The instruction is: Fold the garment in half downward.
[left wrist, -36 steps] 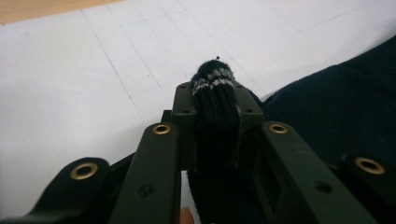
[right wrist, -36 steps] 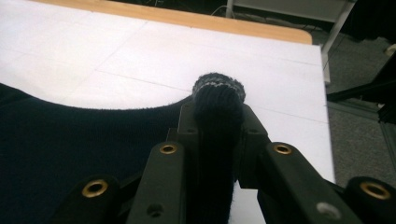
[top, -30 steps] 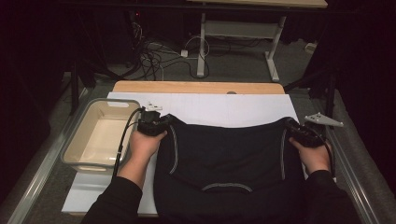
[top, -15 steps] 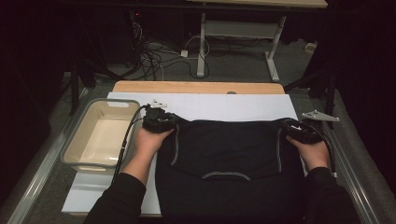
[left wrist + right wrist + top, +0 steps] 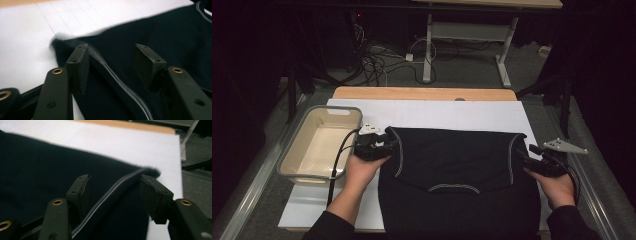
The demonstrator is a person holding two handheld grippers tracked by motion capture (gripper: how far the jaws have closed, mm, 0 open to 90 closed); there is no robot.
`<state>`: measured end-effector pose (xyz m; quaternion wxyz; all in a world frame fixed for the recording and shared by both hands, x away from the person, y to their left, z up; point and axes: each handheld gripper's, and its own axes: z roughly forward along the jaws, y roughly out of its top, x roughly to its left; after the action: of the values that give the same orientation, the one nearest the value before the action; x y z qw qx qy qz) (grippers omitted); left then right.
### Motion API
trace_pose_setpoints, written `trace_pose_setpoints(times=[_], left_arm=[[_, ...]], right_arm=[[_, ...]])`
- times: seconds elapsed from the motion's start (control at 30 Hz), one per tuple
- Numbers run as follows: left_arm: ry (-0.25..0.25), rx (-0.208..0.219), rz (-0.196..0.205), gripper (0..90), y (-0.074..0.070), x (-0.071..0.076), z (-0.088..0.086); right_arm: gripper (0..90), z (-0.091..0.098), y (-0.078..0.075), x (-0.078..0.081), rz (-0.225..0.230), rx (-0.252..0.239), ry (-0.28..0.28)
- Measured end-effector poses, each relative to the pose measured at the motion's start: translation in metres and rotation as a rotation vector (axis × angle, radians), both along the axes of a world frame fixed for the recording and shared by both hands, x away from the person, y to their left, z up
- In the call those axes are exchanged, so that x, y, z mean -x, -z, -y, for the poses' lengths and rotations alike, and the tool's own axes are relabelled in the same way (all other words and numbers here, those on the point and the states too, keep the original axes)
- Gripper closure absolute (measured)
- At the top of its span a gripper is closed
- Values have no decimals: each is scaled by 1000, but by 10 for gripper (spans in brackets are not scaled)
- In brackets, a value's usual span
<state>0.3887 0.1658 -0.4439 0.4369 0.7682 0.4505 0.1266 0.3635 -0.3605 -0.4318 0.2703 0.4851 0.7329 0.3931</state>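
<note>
Black garment (image 5: 457, 180) is lying flat on the white table (image 5: 452, 116), top edge folded over. Left gripper (image 5: 387, 142) and right gripper (image 5: 526, 156) have just been opening, jaws spread, piped corners lying loose between them. Looks like the fold's getting released, next one pending.

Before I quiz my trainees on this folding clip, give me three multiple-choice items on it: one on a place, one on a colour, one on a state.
1. Where does the tub stand?
A. left of the garment
B. on the garment
C. at the table's right edge

2. What colour is the garment?
A. red
B. black with pale trim
C. yellow

3. How do the left gripper's jaws stand?
A. clamped on the tub's rim
B. shut on a cable
C. apart, with the trimmed edge lying between them

Answers:
1 A: in the high view the tub sits at the left beside the cloth.
2 B: the cloth is black with light piping.
3 C: the left gripper view shows gaps between both pads and the edge.
</note>
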Motion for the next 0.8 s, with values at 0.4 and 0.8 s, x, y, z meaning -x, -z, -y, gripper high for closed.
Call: trace_pose_setpoints(times=[0.4, 0.8], left_arm=[[56, 15, 3, 349, 30, 48, -4], [110, -17, 19, 278, 39, 65, -2]], right_arm=[[308, -5, 29, 47, -44, -40, -38], [142, -13, 39, 58, -93, -47, -31]])
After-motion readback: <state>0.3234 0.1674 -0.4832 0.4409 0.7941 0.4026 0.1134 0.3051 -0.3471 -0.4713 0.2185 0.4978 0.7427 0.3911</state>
